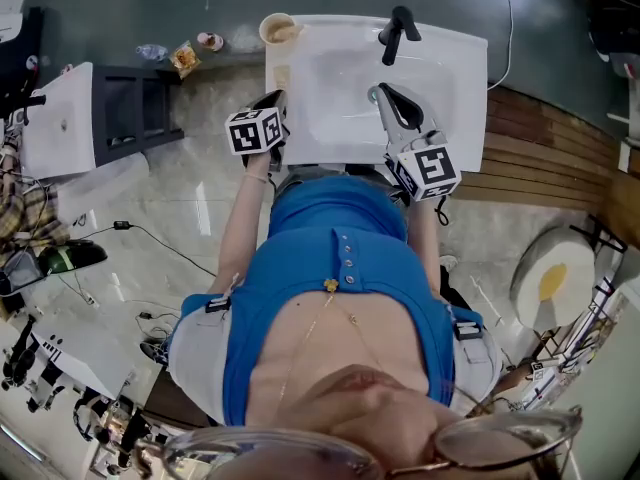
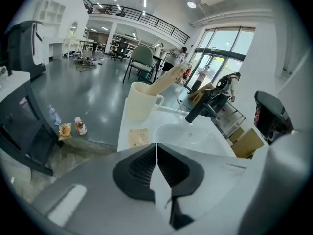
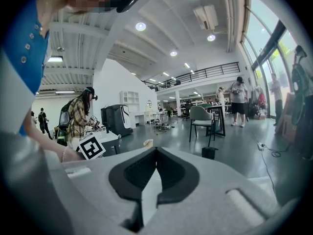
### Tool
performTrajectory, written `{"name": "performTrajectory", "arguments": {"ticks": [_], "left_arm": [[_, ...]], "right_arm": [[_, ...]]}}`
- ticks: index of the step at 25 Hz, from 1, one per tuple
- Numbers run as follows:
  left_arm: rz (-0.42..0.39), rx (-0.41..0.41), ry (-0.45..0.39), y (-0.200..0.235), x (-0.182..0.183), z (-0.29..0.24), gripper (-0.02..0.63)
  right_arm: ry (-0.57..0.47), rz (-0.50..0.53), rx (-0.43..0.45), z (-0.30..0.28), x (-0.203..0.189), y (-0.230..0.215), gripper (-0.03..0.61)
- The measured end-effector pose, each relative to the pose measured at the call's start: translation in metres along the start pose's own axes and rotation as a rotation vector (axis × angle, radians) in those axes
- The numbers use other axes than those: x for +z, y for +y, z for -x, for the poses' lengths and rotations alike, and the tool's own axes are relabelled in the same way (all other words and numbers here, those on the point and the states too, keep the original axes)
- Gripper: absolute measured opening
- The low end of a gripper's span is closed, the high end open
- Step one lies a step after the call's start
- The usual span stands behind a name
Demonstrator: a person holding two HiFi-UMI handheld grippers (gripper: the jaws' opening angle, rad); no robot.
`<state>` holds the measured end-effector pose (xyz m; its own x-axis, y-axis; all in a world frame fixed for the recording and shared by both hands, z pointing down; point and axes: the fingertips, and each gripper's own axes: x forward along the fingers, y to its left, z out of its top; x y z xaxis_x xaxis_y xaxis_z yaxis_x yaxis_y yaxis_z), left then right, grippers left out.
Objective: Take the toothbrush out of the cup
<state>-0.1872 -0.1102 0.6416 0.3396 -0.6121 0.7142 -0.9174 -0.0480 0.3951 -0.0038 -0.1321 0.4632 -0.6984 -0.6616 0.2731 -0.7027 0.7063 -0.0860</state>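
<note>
A cream cup (image 2: 142, 100) stands on the back left corner of the white sink (image 1: 455, 78); the same cup (image 1: 279, 30) shows in the head view. A pale toothbrush (image 2: 168, 80) leans out of it toward the right. My left gripper (image 2: 156, 146) is shut with nothing between its jaws and points at the cup from a short way off, not touching it. In the head view the left gripper (image 1: 272, 103) hangs over the sink's front left edge. My right gripper (image 1: 388, 96) is over the basin, and its own view shows the right gripper (image 3: 156, 151) shut and empty.
A black faucet (image 2: 203, 106) stands at the sink's back, right of the cup. A small paper packet (image 2: 138, 137) lies on the sink's left rim. A bottle (image 2: 79, 126) and a snack bag (image 2: 64, 129) sit on the floor at the left. People and chairs are farther off.
</note>
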Motion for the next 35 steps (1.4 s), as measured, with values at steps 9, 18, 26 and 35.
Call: {"name": "performTrajectory", "arguments": {"ticks": [9, 18, 26, 35], "left_arm": [[-0.069, -0.026, -0.107, -0.025, 0.021, 0.022, 0.002], [-0.135, -0.085, -0.286, -0.052, 0.051, 0.058, 0.002], [-0.134, -0.107, -0.39, -0.057, 0.063, 0.088, 0.002], [-0.193, -0.065, -0.512, -0.055, 0.07, 0.138, 0.002]], "right_arm": [[0.0, 0.017, 0.055, -0.009, 0.003, 0.011, 0.002], [-0.002, 0.043, 0.116, -0.022, 0.013, 0.029, 0.002], [-0.001, 0.059, 0.176, -0.039, 0.019, 0.051, 0.002], [0.0, 0.084, 0.25, -0.056, 0.03, 0.091, 0.002]]}}
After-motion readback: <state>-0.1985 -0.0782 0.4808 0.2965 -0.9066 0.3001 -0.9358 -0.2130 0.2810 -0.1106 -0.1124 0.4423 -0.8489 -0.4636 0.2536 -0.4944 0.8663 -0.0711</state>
